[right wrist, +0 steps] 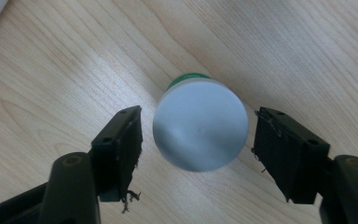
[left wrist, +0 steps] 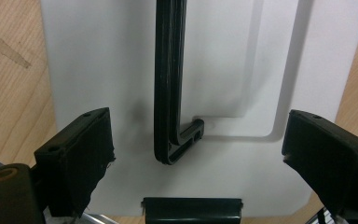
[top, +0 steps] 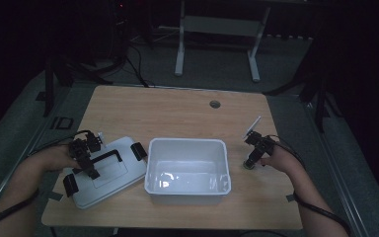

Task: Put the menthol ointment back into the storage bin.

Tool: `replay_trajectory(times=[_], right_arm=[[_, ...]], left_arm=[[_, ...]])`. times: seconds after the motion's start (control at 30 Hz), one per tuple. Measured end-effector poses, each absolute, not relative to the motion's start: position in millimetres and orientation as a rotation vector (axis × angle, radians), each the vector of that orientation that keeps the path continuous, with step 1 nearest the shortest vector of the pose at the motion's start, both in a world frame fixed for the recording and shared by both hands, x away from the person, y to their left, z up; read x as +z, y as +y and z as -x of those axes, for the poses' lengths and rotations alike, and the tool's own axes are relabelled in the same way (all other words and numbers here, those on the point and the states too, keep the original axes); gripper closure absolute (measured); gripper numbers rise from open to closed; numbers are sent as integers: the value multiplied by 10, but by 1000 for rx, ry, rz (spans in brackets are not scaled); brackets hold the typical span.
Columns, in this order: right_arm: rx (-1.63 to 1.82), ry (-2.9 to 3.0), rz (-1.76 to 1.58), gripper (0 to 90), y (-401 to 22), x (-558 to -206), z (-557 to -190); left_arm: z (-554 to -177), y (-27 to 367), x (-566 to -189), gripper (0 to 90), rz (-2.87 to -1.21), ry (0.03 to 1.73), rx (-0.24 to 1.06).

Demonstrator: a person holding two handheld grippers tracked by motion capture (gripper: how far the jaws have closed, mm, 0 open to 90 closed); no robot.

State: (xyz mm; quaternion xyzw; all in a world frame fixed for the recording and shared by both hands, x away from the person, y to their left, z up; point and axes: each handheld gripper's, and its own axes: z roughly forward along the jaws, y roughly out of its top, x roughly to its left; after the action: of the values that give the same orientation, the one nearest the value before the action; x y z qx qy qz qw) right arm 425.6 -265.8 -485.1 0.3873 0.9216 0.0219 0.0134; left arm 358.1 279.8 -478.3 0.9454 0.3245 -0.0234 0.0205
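Right gripper (right wrist: 196, 154) jaws flank a round silver-capped can (right wrist: 200, 129) untouched; left gripper (left wrist: 200, 154) jaws wide over smooth white lid (left wrist: 102, 70).

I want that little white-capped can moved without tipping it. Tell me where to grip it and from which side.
Grip the can across its round sides just below the white cap, coming straight down from above. It stands upright on the table, and the right gripper already straddles it, pads not yet touching.

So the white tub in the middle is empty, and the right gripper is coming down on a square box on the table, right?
Not quite. The white tub is empty, but the thing under the right gripper is not a square box. The right gripper view shows a round container with a flat white top and a green edge behind it, standing on the wooden table between the jaws, which are not touching it yet.
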Motion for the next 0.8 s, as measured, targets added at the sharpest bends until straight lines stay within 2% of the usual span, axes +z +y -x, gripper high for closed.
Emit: replay_trajectory(times=[0.3, 0.8], right_arm=[[30, 2881, -1183, 495, -2613, -4894, -4279], [16, 2949, -929, 502, -2479, -4694, -4055]], left_arm=[[-3583, 2776, -4793, 90, -2938, 991, -67], [-3566, 2790, -4746, 90, -2933, 990, -51]])
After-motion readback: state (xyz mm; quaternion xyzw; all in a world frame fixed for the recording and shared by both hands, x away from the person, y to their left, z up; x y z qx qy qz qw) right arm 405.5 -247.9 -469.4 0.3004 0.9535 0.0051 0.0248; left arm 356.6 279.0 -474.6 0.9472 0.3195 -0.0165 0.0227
